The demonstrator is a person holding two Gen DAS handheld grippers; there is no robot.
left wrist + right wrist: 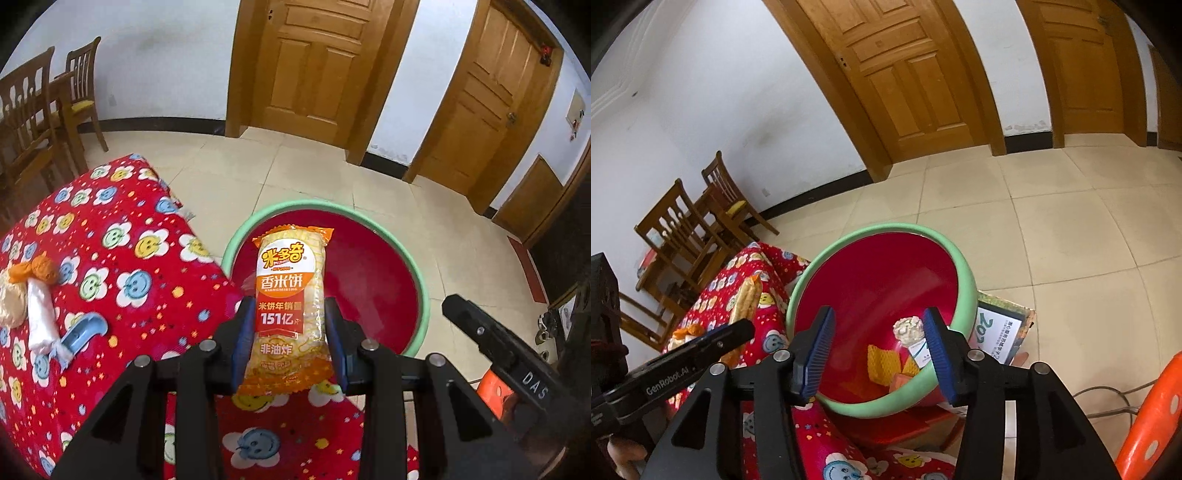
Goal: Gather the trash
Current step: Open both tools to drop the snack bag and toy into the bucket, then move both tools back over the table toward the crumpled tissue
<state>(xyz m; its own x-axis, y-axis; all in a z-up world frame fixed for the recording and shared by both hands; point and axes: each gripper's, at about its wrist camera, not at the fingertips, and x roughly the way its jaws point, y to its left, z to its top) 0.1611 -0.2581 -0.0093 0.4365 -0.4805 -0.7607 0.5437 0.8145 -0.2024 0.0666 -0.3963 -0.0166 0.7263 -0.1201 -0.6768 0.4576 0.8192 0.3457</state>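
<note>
The left gripper [289, 334] points steeply down, and its two blue pads [242, 347] press on the sides of a rice cracker packet [288, 306], which stands upright between them. The right gripper [879, 354] also points down, above the green-rimmed basin [964, 273]. Its jaws stand apart and hold nothing. Its body is seen at the right of the left gripper.
</note>
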